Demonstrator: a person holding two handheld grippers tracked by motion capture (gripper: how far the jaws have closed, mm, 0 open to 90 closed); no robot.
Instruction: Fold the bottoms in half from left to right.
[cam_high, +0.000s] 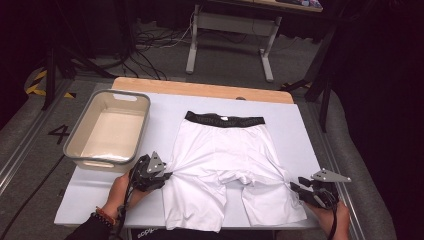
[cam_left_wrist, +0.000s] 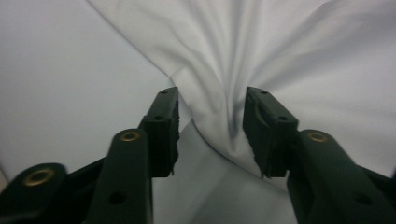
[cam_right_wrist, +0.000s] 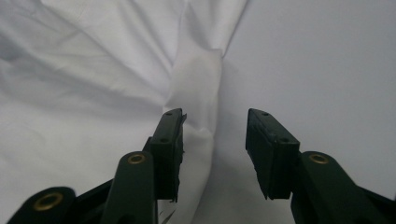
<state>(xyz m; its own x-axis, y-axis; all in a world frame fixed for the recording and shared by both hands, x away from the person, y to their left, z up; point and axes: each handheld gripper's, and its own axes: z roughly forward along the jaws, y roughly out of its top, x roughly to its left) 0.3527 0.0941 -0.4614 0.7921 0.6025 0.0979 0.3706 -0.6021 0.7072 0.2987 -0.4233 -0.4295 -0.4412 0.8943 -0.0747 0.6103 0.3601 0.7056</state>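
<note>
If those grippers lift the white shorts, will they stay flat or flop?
Probably flop: the white shorts already bunch into folds between the left gripper jaws. They look thin and light, and likely drape rather than slide on the table.

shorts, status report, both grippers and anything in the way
Left hand-held gripper open, cloth fold between jaws. Right hand-held gripper open at the shorts edge. Shorts flat on table. Bin off to the left, nothing blocking.

A grey bin with a cream inside is sitting at the left edge of the white-covered table, toward its far left corner, its opening facing up. A strip of bare wood is showing along the table's far edge. Beyond it, white desk legs are standing on the grey floor among loose black cables.
</note>
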